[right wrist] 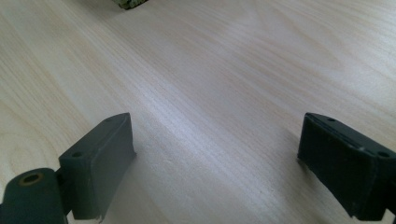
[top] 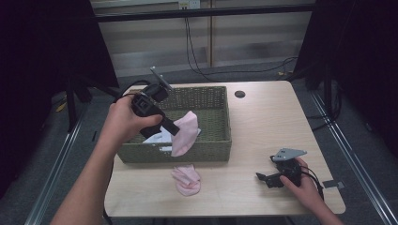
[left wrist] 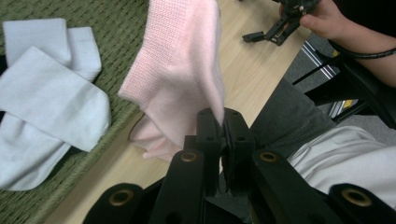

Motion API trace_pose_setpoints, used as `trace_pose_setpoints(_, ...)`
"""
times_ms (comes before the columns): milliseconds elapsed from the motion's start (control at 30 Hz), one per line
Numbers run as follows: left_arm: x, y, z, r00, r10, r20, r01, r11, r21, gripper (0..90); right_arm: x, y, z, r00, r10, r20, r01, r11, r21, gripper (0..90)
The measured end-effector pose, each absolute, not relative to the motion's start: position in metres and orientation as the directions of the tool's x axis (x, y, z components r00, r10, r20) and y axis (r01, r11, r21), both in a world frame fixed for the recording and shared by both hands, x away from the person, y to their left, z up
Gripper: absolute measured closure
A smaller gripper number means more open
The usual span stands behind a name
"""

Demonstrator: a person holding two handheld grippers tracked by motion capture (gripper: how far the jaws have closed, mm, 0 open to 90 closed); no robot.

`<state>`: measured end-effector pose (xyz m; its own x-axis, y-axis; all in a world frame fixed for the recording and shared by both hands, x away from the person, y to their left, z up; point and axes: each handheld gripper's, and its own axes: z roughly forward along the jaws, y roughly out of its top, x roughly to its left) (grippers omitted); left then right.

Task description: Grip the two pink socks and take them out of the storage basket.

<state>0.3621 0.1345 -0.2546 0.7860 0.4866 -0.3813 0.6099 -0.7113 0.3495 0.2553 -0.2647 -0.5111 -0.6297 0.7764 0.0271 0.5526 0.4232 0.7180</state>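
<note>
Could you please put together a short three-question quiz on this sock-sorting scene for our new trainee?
1. True or false: the left gripper is shut on the pink sock.
2. What lies in the green woven basket? A) white socks B) a towel C) gloves
3. Where does the other pink sock lie, and how do the right gripper jaws stand?

Key
1. True; the jaws pinch its edge and it hangs over the basket's front wall.
2. A; the white socks are inside.
3. On the table in front of the basket; the jaws stand open over bare wood, holding nothing.
</note>
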Motion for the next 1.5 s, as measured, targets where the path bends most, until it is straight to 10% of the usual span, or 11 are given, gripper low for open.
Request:
trace_pose_setpoints(700,0.348,0.118,-0.298,0.804,0.448,-0.391,0.574,-0.758,0.312,84.9,0.255,-0.265,-0.511,-0.629,0.777,0.029,0.556,0.422,0.716,9.9)
trace_pose_setpoints(967,0.347,0.121,-0.311,0.823,0.467,-0.323,0.564,-0.738,0.371,51.1,0.255,-0.265,-0.511,-0.629,0.777,0.029,0.555,0.422,0.717,9.9)
trace_pose_setpoints(1500,0.341,0.147,-0.348,0.815,0.505,-0.285,0.580,-0.709,0.402,39.9,0.255,-0.265,-0.511,-0.630,0.776,0.028,0.554,0.425,0.716,9.9)
